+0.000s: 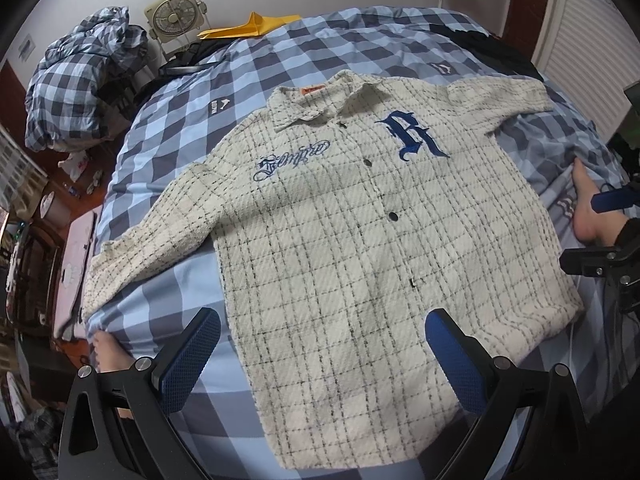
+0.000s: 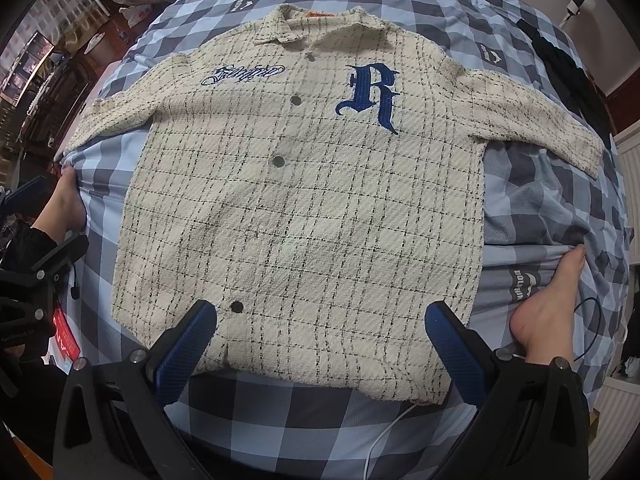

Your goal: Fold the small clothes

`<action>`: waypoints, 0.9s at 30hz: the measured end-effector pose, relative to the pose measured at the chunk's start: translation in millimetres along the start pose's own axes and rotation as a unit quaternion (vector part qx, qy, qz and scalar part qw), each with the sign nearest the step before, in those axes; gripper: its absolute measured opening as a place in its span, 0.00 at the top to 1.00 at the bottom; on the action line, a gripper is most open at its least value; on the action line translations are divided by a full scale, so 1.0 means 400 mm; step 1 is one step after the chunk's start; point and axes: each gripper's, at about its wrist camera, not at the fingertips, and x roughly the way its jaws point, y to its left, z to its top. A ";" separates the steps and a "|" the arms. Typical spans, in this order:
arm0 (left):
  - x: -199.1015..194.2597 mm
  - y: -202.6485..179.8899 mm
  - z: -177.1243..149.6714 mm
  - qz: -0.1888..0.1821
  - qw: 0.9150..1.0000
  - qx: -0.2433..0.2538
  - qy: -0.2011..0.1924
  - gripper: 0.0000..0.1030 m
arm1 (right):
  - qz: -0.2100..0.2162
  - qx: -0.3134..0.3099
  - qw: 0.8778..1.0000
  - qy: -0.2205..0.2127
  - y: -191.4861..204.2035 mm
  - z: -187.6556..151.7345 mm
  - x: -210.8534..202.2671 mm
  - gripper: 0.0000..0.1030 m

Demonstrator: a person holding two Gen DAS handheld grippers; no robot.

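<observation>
Left gripper [image 1: 323,334], black frame w/ blue textured pads: jaws wide, nothing held, poised over hem of cream woven short-sleeve shirt w/ black grid check [image 1: 360,248]. Right gripper [image 2: 321,328]: same build, jaws wide, empty, above the hem.

Shirt: flat, front up, collar far, sleeves spread, on blue/grey checked bedsheet [image 2: 280,412]. Dark snap buttons [image 2: 278,162] down placket.

Surroundings: bare foot [image 2: 548,304] each side of shirt; white cable [image 2: 384,432] at near edge; beige box fan [image 1: 173,14], yellow envelope [image 1: 256,26], bundled checked duvet [image 1: 76,76] beyond bed.

Writing: blue embroidered "R" [image 2: 370,98]; blue script chest logo [image 2: 244,74], illegible; orange neck label, illegible; sheet print "DOLPHIN" [image 2: 524,284], partly creased.
</observation>
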 end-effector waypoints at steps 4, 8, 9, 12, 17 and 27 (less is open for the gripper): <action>0.000 0.000 0.000 0.000 1.000 0.000 0.000 0.00 | 0.001 0.000 1.000 0.001 0.004 -0.001 0.001 0.01; 0.000 0.001 -0.001 -0.002 1.000 -0.001 0.001 0.00 | 0.002 0.002 1.000 0.001 0.002 -0.001 0.000 0.01; 0.000 0.002 -0.002 -0.003 1.000 -0.001 0.002 0.00 | 0.002 0.001 1.000 0.002 0.003 -0.002 0.001 0.01; 0.002 0.004 -0.003 -0.004 1.000 -0.002 0.004 0.00 | 0.002 0.001 1.000 0.002 0.003 -0.002 0.001 0.01; 0.005 0.006 -0.003 -0.006 1.000 -0.003 0.005 0.00 | 0.004 0.001 1.000 0.004 0.001 0.000 0.001 0.01; 0.005 0.006 -0.004 -0.006 1.000 -0.003 0.005 0.00 | 0.005 0.001 1.000 0.005 0.001 0.000 0.002 0.01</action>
